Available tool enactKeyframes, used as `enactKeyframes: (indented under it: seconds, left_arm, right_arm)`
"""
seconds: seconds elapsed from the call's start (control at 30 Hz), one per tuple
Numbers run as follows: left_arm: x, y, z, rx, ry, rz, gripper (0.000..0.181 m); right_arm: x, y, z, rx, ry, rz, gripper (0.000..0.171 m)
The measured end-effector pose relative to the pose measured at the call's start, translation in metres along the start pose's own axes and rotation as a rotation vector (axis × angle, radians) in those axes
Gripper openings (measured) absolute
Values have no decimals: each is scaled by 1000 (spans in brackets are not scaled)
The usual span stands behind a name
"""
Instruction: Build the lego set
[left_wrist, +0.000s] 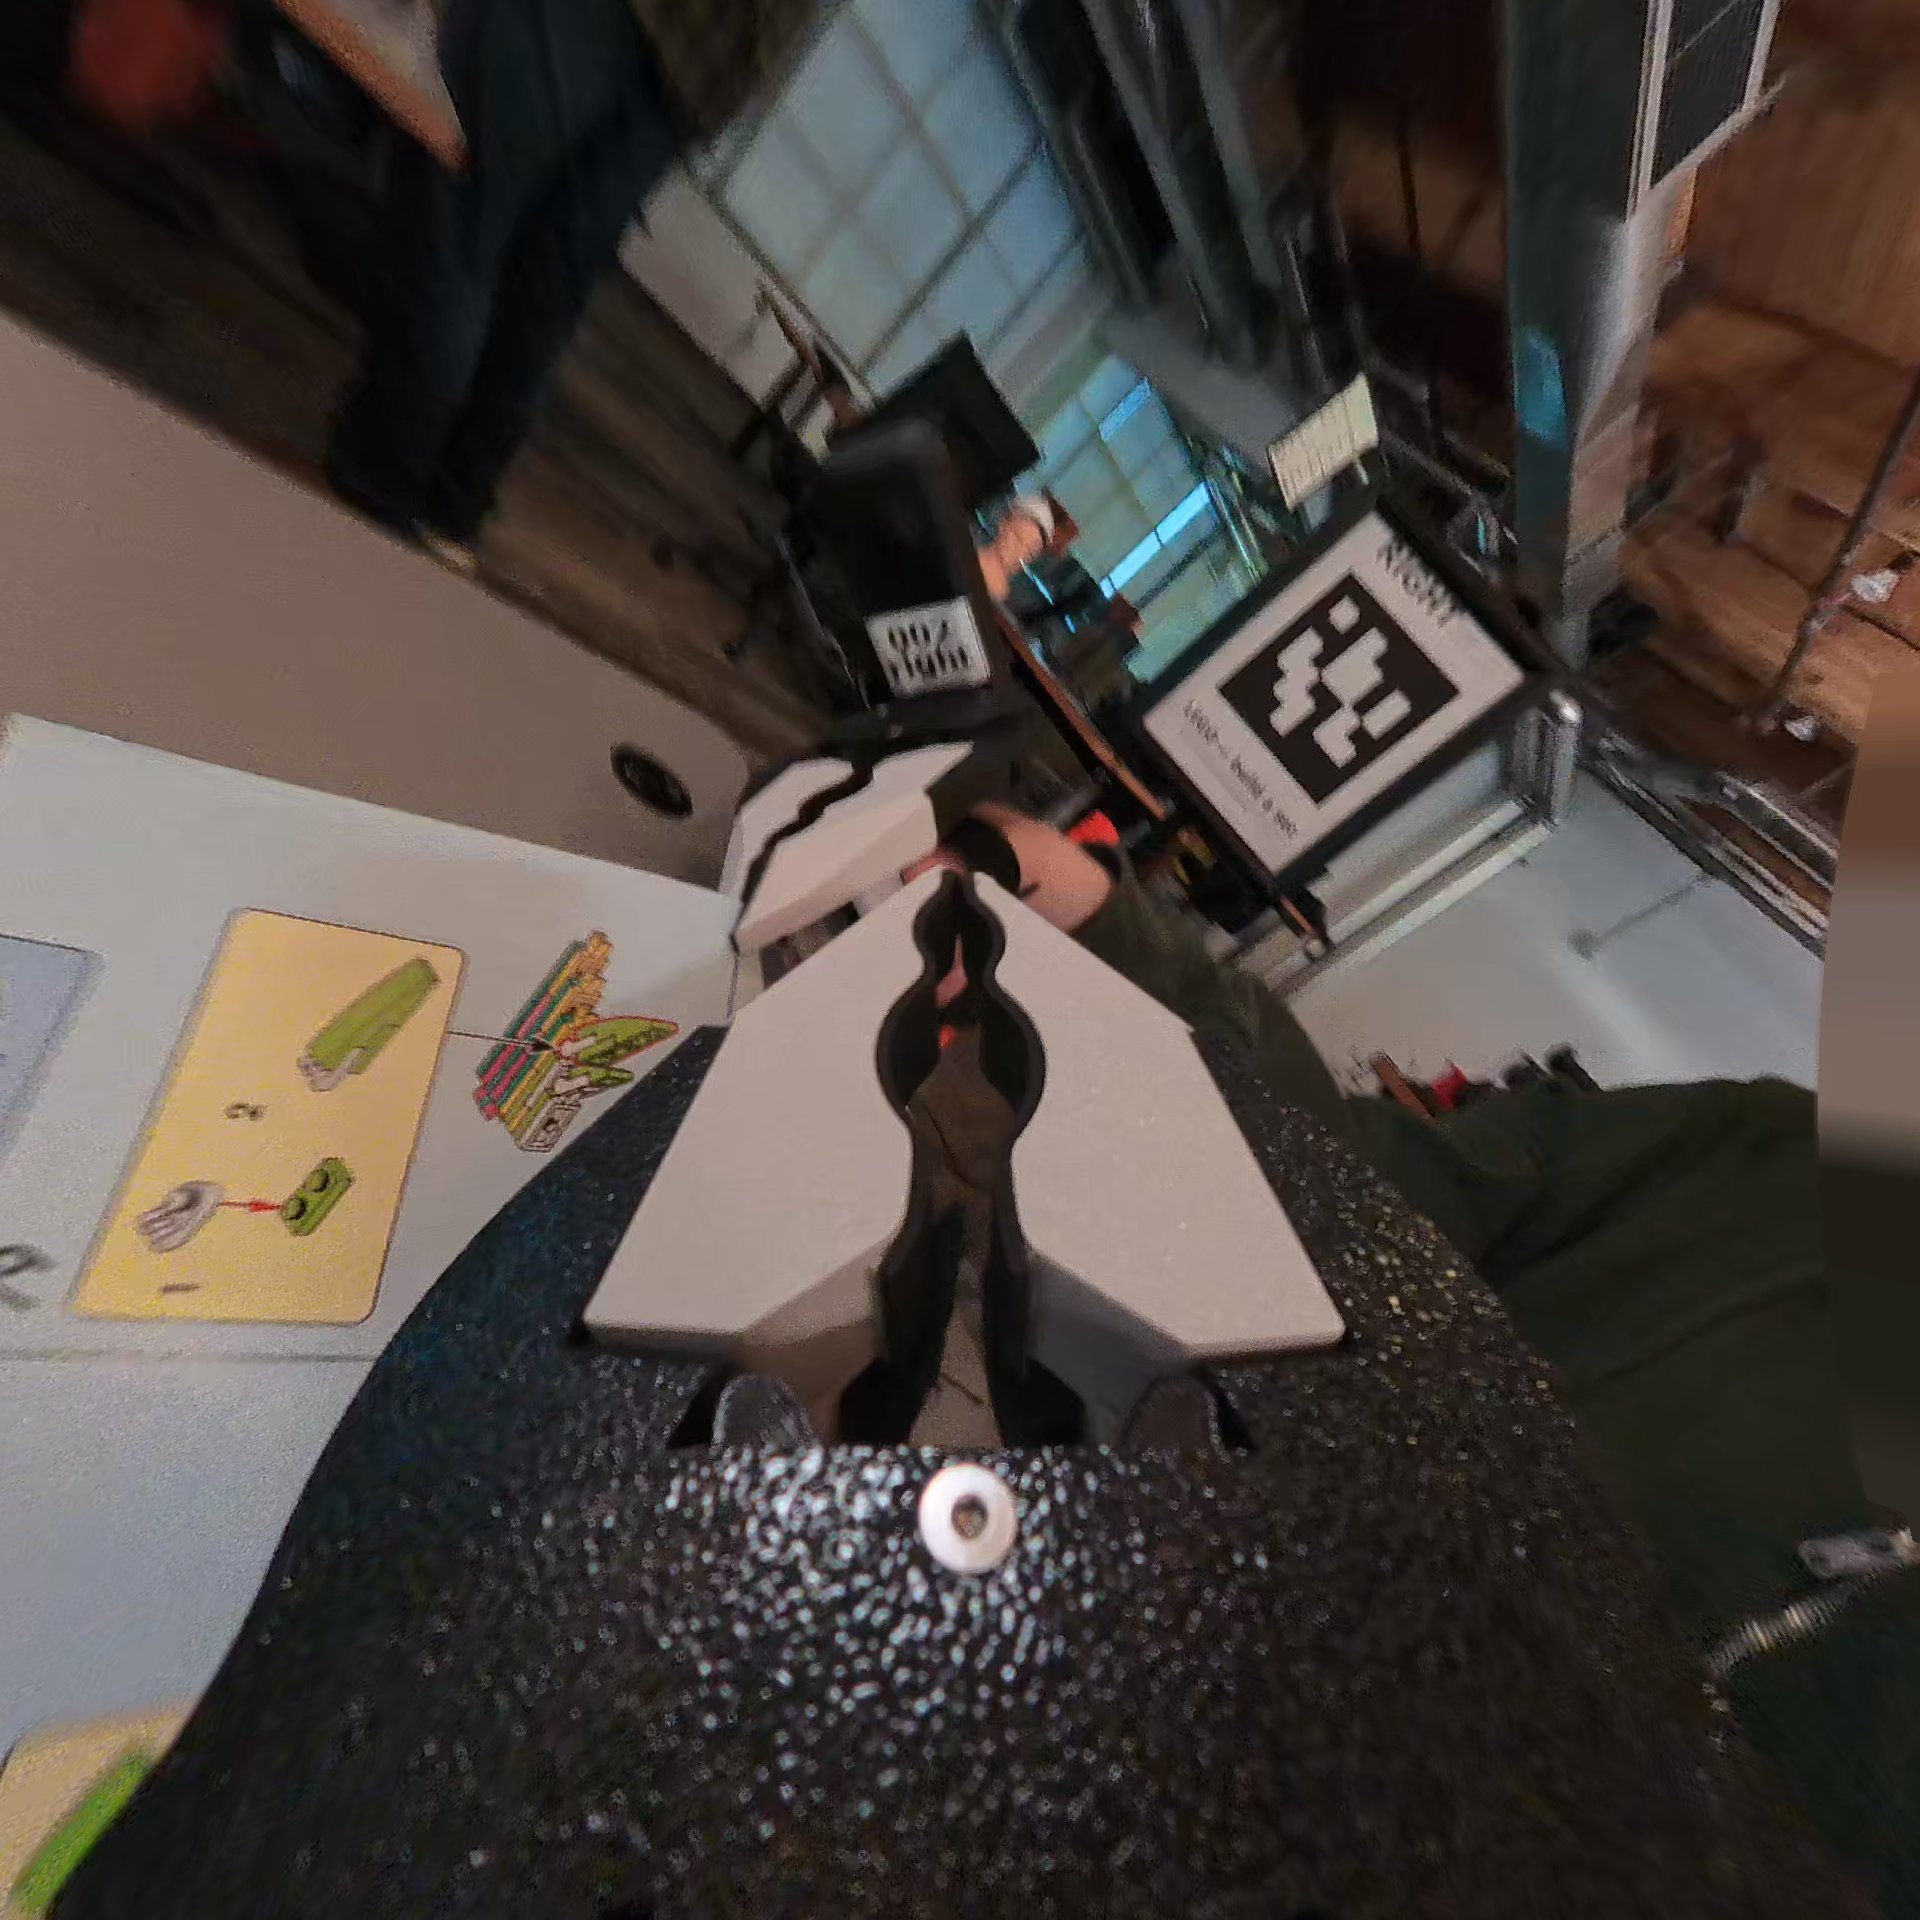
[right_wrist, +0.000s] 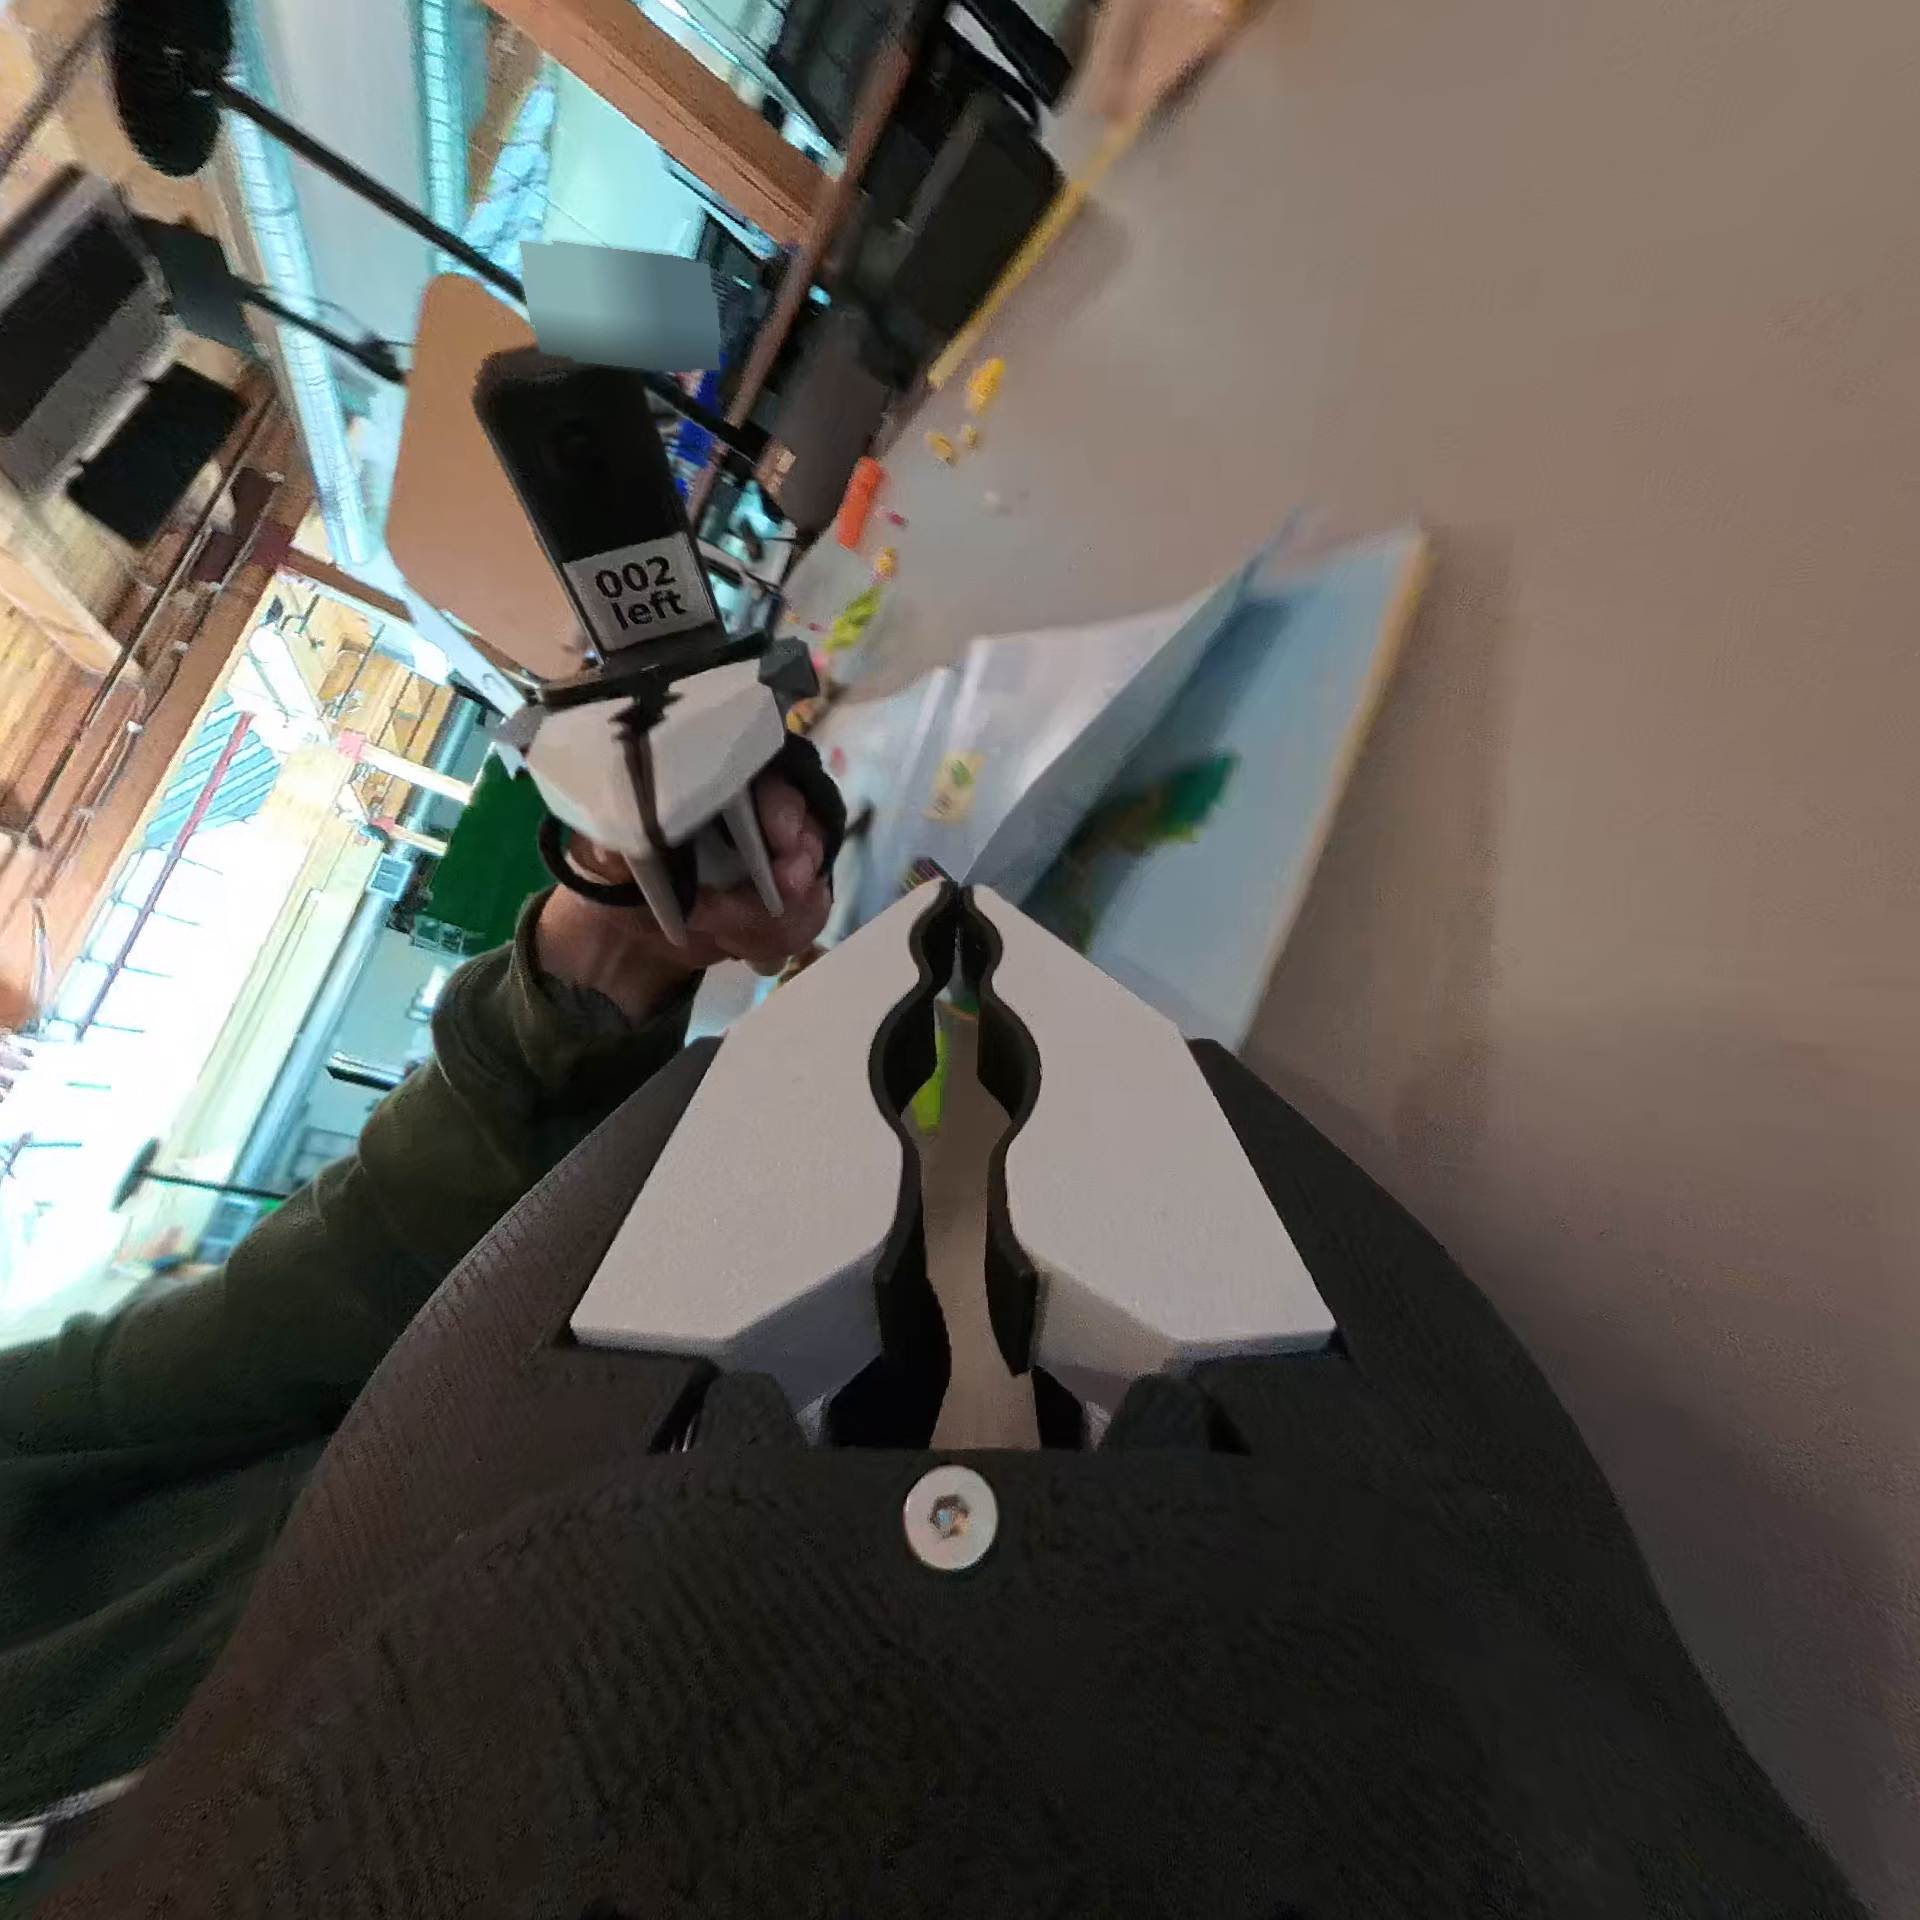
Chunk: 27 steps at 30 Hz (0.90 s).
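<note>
Both grippers are lifted off the table and tilted. My left gripper (left_wrist: 957, 883) is shut with nothing visible between its tips. It also shows in the right wrist view (right_wrist: 646, 764), held by a hand (right_wrist: 764, 899). My right gripper (right_wrist: 956, 890) is shut, and it appears in the left wrist view (left_wrist: 821, 821) just beyond the left one, close to it. The open instruction booklet (left_wrist: 260, 1122) lies on the table; it also shows in the right wrist view (right_wrist: 1143, 717). Loose lego pieces, among them an orange one (right_wrist: 862, 501) and a yellow one (right_wrist: 987, 379), lie beyond the booklet. A lime-green piece (right_wrist: 928, 1091) shows through the gap between the right fingers.
A framed board with a black-and-white marker (left_wrist: 1340, 686) stands behind the grippers. A dark green sleeve (right_wrist: 312, 1247) reaches in from the left. The beige table (right_wrist: 1558, 520) extends to the right of the booklet. There is about 6 cm between the tips of the two grippers.
</note>
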<state>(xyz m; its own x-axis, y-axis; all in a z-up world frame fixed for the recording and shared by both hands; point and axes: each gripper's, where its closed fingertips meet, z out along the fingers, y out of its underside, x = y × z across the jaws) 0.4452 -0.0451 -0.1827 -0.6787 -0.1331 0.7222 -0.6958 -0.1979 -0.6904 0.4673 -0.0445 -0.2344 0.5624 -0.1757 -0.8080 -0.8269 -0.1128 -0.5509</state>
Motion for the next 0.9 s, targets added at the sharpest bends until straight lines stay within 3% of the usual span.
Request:
enactKeyframes:
  seconds: [0.17, 0.33, 0.47, 0.57, 0.7, 0.9]
  left_arm:
    - [30, -48, -81, 238, -336, 87, 3]
    - [52, -34, -156, 260, -593, 193, 37]
    - [63, -4, -175, 214, -512, 67, 62]
    - [71, 7, -181, 237, -419, -13, 64]
    - [77, 16, -182, 254, -335, -57, 63]
    - [70, 32, -168, 185, -382, -29, 56]
  right_arm:
    - [-75, -11, 31, 50, -79, -355, 0]
    - [-141, 10, 76, 91, -81, -803, 0]
    - [-162, 41, 110, 67, 62, -1204, 0]
    - [-171, 57, 123, 56, 131, -1381, 0]
    - [-169, 70, 132, 19, 222, -1525, 0]
    - [-160, 79, 143, -30, 360, -1626, 0]
